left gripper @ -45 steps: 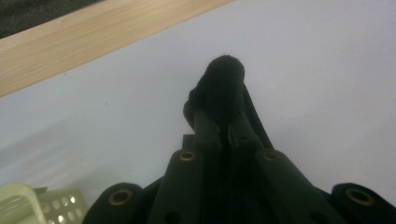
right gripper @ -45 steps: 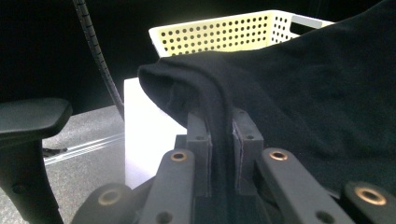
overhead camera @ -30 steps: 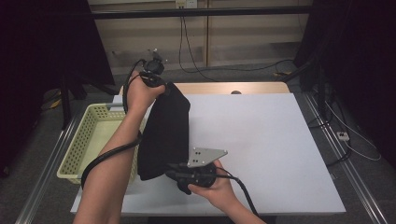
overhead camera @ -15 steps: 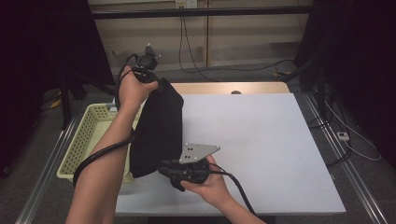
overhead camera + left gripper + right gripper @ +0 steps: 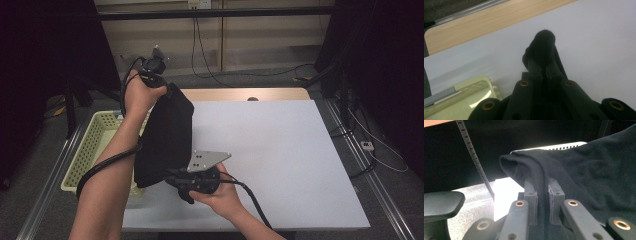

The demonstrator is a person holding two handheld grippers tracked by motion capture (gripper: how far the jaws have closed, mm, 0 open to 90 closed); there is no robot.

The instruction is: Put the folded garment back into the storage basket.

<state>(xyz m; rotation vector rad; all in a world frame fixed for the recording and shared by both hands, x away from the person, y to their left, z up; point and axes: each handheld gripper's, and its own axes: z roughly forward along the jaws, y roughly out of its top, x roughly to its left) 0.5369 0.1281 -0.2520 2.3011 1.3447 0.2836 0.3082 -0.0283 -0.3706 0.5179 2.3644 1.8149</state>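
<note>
The black cloth (image 5: 165, 137) hangs stretched between the two hands above the left edge of the bench (image 5: 280, 150), its long axis running from the raised left hand-held gripper (image 5: 162, 92) at the far end down to the right hand-held gripper (image 5: 175, 176) at the near end; each is clamped shut on a corner of it. The yellow basket (image 5: 92, 145) lies just left of the cloth, on the left hand's side. The right gripper view shows fabric (image 5: 544, 173) pinched between the pads, and the left gripper view a bunched tip (image 5: 544, 47) past the jaws.
</note>
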